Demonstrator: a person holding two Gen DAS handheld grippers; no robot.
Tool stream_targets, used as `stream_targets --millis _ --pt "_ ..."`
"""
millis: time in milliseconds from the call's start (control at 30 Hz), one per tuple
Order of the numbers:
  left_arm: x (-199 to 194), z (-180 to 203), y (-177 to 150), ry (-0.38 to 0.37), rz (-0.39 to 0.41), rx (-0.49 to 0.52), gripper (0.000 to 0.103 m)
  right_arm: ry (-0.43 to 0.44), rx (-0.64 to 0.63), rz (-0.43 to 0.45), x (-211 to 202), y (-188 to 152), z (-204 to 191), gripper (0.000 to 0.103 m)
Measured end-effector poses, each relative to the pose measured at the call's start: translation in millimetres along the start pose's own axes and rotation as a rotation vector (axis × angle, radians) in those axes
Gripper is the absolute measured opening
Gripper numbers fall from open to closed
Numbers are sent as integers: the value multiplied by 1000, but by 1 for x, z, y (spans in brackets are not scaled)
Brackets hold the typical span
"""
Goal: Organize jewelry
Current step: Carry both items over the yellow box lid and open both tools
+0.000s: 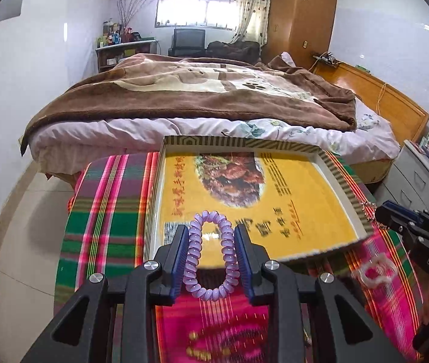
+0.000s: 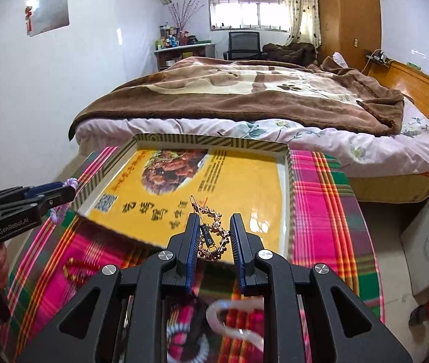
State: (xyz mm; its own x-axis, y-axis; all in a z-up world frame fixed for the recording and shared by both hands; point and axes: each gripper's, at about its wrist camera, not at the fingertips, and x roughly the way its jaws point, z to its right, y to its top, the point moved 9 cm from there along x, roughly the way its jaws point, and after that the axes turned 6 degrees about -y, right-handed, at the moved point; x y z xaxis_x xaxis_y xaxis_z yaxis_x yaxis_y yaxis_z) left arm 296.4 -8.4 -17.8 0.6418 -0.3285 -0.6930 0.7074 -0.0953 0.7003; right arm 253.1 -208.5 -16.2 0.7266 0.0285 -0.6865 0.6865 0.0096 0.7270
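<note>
Through the left wrist view I see my left gripper [image 1: 211, 260] with its jaws clenched on a purple coil bracelet [image 1: 210, 254]; the loop stands squeezed into a tall oval between the two blue pads, both long sides pressed against them, its upper end poking past the tips over the near edge of the shallow box [image 1: 344, 208] with the yellow printed bottom. The box lies on a bright plaid cloth [image 1: 105, 211] covering the worktop, and a bed [image 1: 184, 90] with a brown blanket stands beyond. At the right edge my right gripper [image 1: 379, 214] comes in, a thin chain dangling at its tip, and a pale pink looped piece [image 1: 376, 272] lies on the cloth below it, blurred. In the right wrist view, the right gripper [image 2: 214, 236] has its jaws grasping a rose-gold chain bracelet [image 2: 214, 233] bunched with a small dark tag; the chain sits between the pads, nearer the left one, and hangs over the box's [image 2: 288, 181] near part. The left gripper [image 2: 67, 192] shows at the left with the purple coil bracelet [image 2: 63, 199] in its tips beside the box's corner. Blurred red [image 2: 75, 270] and pale pink [image 2: 229, 320] pieces lie on the cloth [image 2: 323, 211] below.
</note>
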Motion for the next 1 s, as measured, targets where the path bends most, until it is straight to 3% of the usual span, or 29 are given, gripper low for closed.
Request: stream_targets --millis 367,733,1000 --pt "62 -11 15 -4 -74 -1 33 -55 19 -110 63 3 -9 21" --pt "99 -23 14 6 -128 -31 34 -101 -1 -178 96 2 -10 21" --pt "108 -24 7 11 -164 -41 48 -134 0 -199 104 2 -9 21"
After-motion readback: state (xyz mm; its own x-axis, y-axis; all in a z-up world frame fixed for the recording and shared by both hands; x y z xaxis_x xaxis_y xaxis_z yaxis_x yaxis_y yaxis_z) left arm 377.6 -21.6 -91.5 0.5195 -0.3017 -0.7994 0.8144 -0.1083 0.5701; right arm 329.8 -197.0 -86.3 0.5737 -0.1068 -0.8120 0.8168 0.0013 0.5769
